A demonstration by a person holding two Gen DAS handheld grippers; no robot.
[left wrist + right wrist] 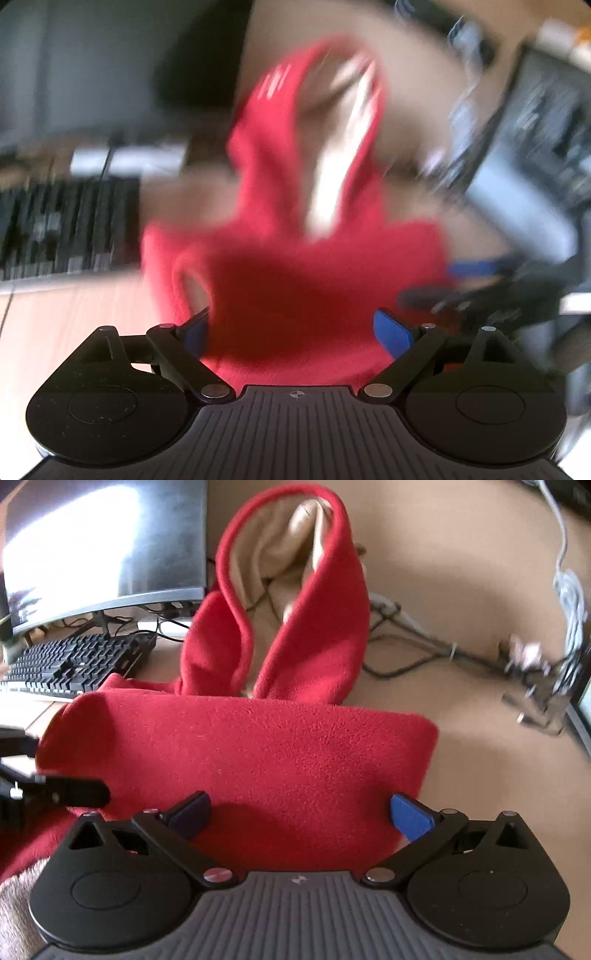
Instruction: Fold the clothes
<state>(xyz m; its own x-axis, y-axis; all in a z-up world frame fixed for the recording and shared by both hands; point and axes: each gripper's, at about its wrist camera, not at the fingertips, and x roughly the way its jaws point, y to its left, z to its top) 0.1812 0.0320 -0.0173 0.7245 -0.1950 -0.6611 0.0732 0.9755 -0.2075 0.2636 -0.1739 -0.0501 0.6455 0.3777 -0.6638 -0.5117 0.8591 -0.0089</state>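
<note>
The red fleece garment [258, 753] is partly folded at frame centre on the counter [480, 775]; its hood remains unfolded. Both grippers' fingers [391, 332] [410, 816] are spread wide, nothing gripped.

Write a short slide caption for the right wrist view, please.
Open right gripper over a folded red fleece garment on a desk, keyboard behind.

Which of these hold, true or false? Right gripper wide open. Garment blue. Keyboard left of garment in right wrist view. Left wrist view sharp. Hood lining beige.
1. The right gripper is wide open: true.
2. The garment is blue: false, it is red fleece.
3. A keyboard lies left of the garment: true.
4. The left wrist view is sharp: false, it is motion-blurred.
5. The hood lining is beige: true.
</note>
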